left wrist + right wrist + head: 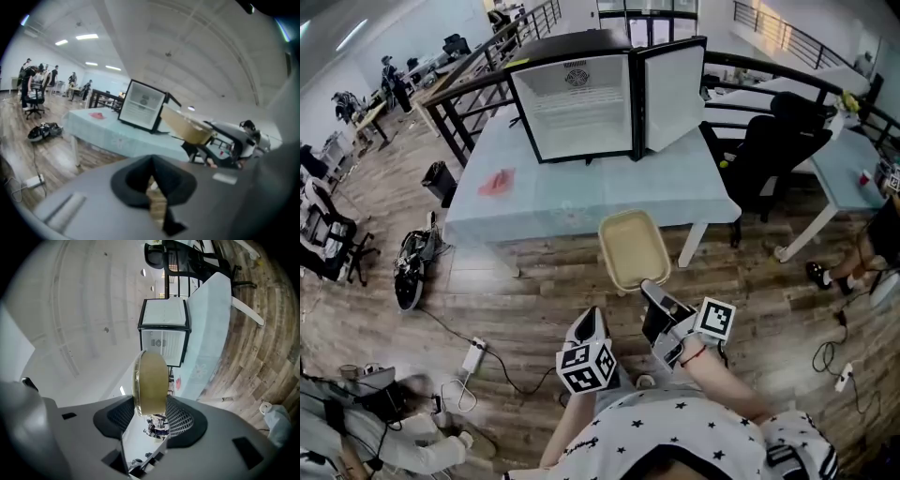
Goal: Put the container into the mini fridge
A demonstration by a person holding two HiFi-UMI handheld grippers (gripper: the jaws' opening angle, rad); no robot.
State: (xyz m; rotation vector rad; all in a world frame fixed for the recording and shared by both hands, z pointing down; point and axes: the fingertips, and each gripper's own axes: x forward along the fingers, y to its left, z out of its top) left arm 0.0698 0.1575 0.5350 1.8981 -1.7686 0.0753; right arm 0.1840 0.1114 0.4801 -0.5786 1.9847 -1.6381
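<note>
A mini fridge (577,98) stands on a pale blue table (581,202) with its door (675,86) swung open to the right and its white inside bare. My right gripper (653,292) is shut on the near rim of a shallow tan container (633,248), held out in the air before the table's front edge. In the right gripper view the container (150,383) stands on edge between the pads, with the fridge (164,333) beyond. My left gripper (592,317) hangs beside it, shut with nothing in it. Its own view shows the container (185,126) and fridge (143,105) ahead.
A red scrap (497,181) lies on the table's left part. A black office chair (773,141) and a second table (853,178) stand to the right. On the wood floor are a black bin (441,178), a power strip with cables (473,354), and seated people at both sides.
</note>
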